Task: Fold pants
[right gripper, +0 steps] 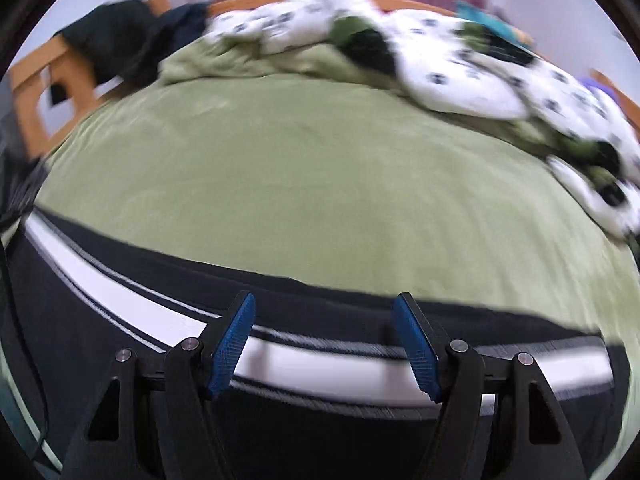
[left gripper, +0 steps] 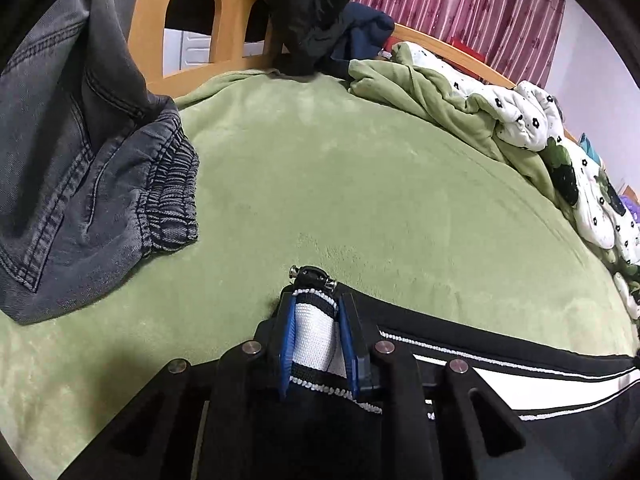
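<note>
Black track pants with a white side stripe (left gripper: 500, 364) lie along the near edge of a green bed cover (left gripper: 340, 184). My left gripper (left gripper: 316, 316) is shut on the pants' black-and-white ribbed end, with a drawcord toggle at the tip. In the right wrist view the pants (right gripper: 320, 360) stretch across the bottom. My right gripper (right gripper: 324, 320) is open, its blue pads either side of the white stripe, just above the fabric. This view is motion-blurred.
Grey jeans (left gripper: 92, 172) lie on the bed at the left. Dark clothes (left gripper: 312, 20) hang on the wooden bed frame (left gripper: 224, 20). A crumpled white and green floral quilt (left gripper: 520, 120) runs along the far right side, also in the right wrist view (right gripper: 460, 60).
</note>
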The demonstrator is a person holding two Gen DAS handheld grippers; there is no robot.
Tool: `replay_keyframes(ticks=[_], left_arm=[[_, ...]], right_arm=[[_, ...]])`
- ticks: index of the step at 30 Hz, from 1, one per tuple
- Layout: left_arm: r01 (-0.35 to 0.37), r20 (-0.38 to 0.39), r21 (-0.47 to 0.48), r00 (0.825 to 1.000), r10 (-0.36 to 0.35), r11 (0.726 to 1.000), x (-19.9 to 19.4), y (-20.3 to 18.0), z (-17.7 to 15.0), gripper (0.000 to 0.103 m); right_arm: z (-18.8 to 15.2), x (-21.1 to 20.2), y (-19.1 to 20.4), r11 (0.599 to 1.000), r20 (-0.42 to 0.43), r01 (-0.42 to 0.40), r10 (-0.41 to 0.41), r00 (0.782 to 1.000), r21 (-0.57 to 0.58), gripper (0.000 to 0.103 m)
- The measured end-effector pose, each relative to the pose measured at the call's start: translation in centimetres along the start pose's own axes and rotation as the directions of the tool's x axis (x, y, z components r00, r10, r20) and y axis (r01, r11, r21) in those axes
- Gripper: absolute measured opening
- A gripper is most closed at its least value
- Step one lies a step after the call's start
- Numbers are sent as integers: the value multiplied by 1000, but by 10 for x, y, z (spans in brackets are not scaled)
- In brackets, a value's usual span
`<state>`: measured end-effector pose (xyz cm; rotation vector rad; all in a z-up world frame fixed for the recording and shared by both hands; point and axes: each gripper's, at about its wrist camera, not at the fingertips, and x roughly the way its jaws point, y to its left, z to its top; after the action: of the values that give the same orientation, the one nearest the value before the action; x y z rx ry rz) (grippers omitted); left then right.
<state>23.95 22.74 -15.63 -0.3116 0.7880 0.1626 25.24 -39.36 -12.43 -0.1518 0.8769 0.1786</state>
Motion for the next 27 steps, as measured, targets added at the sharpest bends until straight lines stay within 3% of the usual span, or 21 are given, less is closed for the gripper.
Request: replay_keyframes(ticks=[2, 4, 5, 7, 8, 9, 13, 14, 17, 19, 23, 27], left_arm=[[14, -6, -12, 1000, -14, 1000, -2, 3, 0, 20], [22, -12, -14, 1000, -22, 1000, -2, 5, 1, 20], [26, -11, -12, 1000, -26, 1000, -3, 6, 0, 20], [32, -10, -3, 999, -32, 999, -4, 6, 0, 21], [34, -8, 0, 999, -34, 999, -5, 6, -1, 21], [37, -5, -1, 999, -37, 999, -6, 6, -2, 21], [72, 37, -30, 997, -71, 997, -21, 10, -1, 21], [78, 54, -38, 996, -76, 996, -22, 11, 0, 21], [12, 8, -33, 1000, -12, 999, -3, 5, -2, 21], [-23, 0, -9, 1000, 23, 1000, 2, -1, -3, 21], [-24, -7, -23, 1000, 23, 999, 1, 0, 1, 21], [-68, -21, 4, 997, 68, 998, 1, -5, -1, 28]], right_arm=[[3, 16, 5, 998, -36, -21, 19, 999, -51, 70], [0, 36, 12, 992, -127, -66, 52, 991, -103, 66], [-6, 45, 17, 986, -176, -85, 60, 983, -141, 57], [-10, 46, 22, 979, -163, -64, 32, 986, -194, 45], [-9, 44, 23, 979, -158, -64, 34, 987, -193, 20], [-6, 41, 24, 981, -149, -57, 29, 988, -187, 4], [6, 12, 15, 989, -13, -54, 53, 999, -140, 3], [6, 14, 14, 989, -14, -57, 55, 998, -133, 3], [0, 40, 16, 992, -52, -28, 21, 998, -126, 3], [-6, 50, 16, 996, -34, -1, -2, 999, -88, 3], [-5, 57, 11, 1000, 5, 24, -24, 1000, 3, 3], [1, 54, 18, 996, -10, 82, -82, 997, -27, 4]])
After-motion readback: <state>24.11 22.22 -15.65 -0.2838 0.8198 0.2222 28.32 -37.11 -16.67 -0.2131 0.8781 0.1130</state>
